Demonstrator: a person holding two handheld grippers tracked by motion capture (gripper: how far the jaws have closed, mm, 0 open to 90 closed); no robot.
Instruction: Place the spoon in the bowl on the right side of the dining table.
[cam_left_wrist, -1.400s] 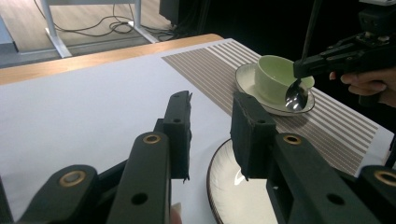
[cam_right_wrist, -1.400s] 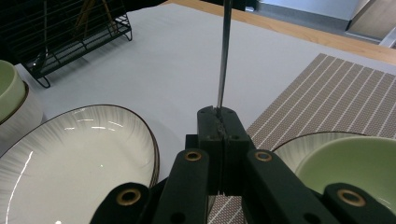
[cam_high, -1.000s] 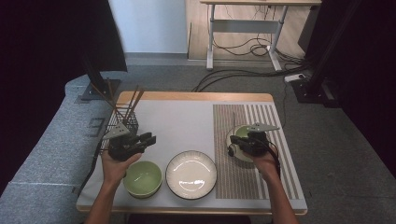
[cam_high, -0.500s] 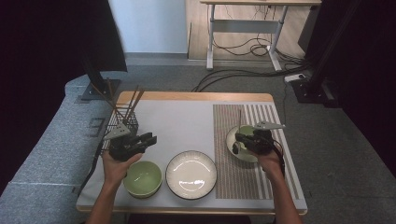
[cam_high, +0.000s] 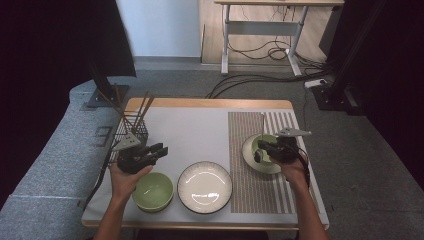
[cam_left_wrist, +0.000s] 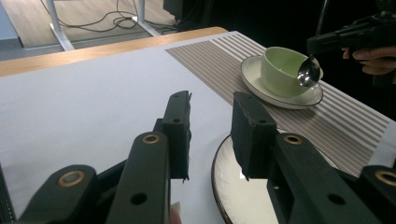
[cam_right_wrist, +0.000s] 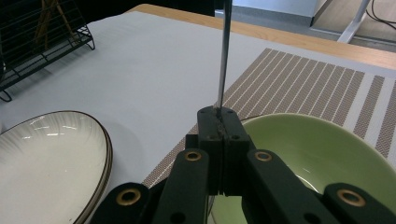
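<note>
The right gripper has its jaws pressed together on the handle of a spoon, which stands up from between them in the right gripper view. In the left gripper view the spoon's bowl hangs at the near rim of a green cup, seemingly touching it. The cup sits on a saucer, and the saucer rests on a striped mat at the right side of the table. In the high view the right gripper is over the cup and saucer, with the person's hand behind it.

The left gripper is partly open, a clear gap between its jaws, and nothing is held in it. It hovers above the white cloth, just beside the rim of a plate. In the high view the left gripper is at the left of the table, just behind a green bowl. The plate lies between the bowl and the mat. A wire rack holding chopsticks stands near the table's left edge, just behind the left gripper.
</note>
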